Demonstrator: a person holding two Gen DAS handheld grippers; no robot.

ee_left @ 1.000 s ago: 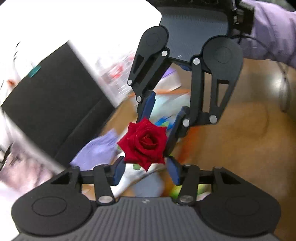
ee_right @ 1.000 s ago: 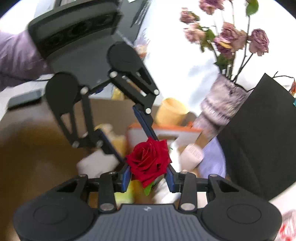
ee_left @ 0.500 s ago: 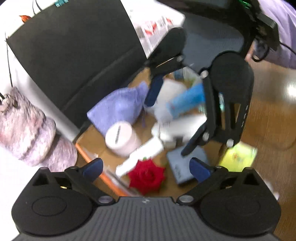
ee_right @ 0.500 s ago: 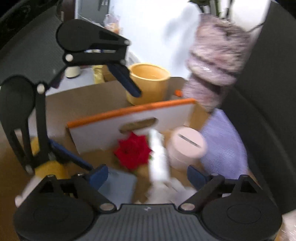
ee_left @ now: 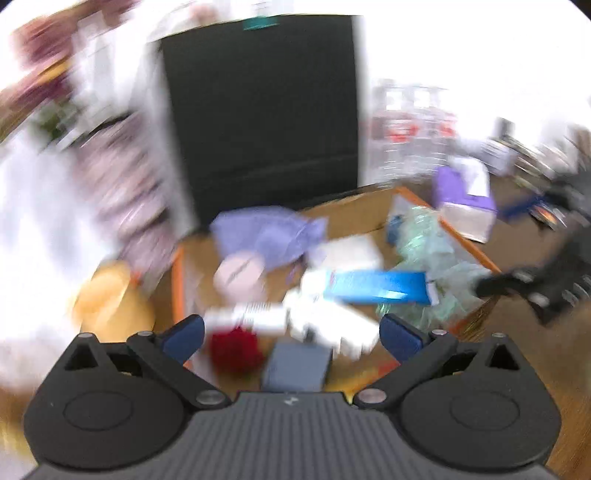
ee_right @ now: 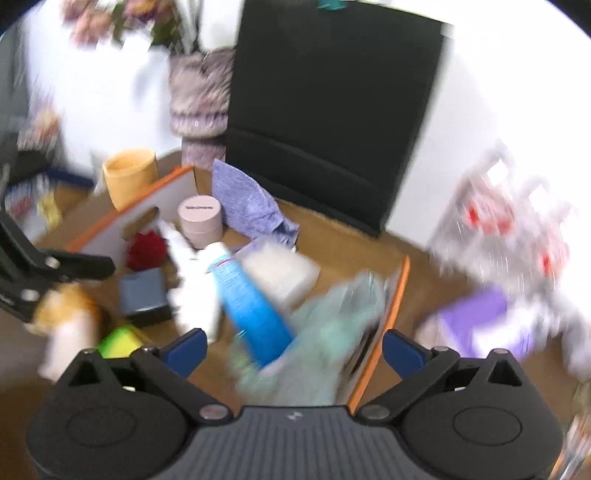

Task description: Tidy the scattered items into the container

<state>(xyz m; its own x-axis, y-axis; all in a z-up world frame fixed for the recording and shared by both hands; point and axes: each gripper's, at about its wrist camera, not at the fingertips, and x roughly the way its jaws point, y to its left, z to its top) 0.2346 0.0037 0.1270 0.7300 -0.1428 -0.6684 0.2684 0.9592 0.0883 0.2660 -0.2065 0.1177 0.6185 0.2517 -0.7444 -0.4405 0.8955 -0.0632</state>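
Writing on the pink jar (ee_right: 201, 220) blurs unreadable; left tool (ee_left: 291, 334) spread, right tool (ee_right: 293, 349) opening, both empty.

A brown wooden table (ee_right: 343, 240) fills the foreground of a brightly lit room, backed by a plain white wall (ee_right: 110, 92). A tall black panel (ee_right: 332, 110) stands upright at the table's far edge, against the wall. Beside it, to the left, a mottled purple-grey vase (ee_right: 199, 99) holds faded pink flowers (ee_right: 110, 18). Strong white light washes out the upper right, and motion blur softens everything.
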